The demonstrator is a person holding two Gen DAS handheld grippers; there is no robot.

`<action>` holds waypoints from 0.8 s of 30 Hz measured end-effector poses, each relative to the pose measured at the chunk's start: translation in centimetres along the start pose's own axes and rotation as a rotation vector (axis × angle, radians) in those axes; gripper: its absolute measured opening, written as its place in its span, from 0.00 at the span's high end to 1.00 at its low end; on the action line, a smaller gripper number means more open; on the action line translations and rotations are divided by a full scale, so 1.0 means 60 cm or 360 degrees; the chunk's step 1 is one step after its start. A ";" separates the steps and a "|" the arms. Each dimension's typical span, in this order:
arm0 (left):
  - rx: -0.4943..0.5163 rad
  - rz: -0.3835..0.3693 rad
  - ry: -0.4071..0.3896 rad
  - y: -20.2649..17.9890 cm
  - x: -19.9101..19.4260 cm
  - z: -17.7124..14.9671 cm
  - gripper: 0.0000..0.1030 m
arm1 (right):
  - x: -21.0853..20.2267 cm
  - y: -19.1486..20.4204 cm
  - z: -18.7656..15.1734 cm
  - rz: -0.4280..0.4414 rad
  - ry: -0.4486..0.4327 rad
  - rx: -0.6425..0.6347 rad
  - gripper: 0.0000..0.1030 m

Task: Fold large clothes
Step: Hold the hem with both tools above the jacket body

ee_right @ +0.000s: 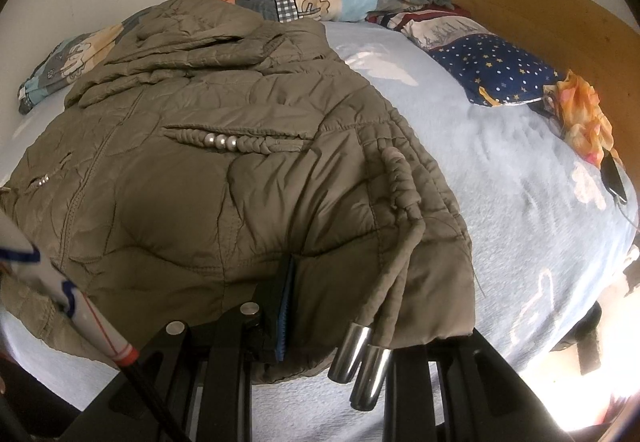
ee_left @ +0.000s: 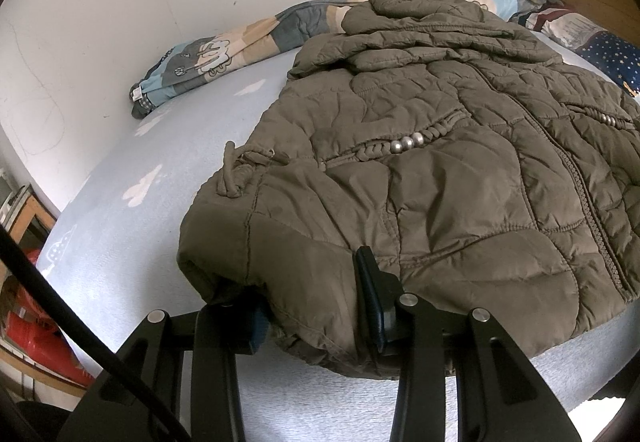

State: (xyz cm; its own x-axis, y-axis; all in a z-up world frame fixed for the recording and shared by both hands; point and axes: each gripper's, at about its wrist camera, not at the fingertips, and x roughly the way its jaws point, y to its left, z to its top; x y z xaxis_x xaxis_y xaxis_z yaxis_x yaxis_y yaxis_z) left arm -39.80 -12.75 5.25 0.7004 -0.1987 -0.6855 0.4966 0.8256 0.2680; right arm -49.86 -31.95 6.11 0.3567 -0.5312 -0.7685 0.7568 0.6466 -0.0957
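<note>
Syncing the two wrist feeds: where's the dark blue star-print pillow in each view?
Left wrist: dark blue star-print pillow at the far right edge, beyond the olive quilted jacket.
Right wrist: pillow upper right, against the wooden headboard.
Shared landmark: the three silver beads on the jacket's braided pocket trim.
</note>
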 end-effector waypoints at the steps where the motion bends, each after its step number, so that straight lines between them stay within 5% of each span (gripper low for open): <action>1: -0.0001 0.0000 -0.0001 -0.001 0.000 0.000 0.63 | 0.000 0.000 0.000 -0.0001 -0.0001 -0.0001 0.75; 24: -0.0109 -0.0114 -0.0138 0.038 -0.046 0.029 0.69 | -0.059 -0.007 0.022 0.0074 -0.0204 0.0012 0.83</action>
State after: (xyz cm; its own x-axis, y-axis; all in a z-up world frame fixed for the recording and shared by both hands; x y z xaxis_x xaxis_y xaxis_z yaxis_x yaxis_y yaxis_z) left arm -39.70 -11.24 8.91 0.7075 -0.3011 -0.6393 0.5130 0.8411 0.1715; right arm -50.71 -31.06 9.74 0.4582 -0.5665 -0.6849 0.7417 0.6684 -0.0566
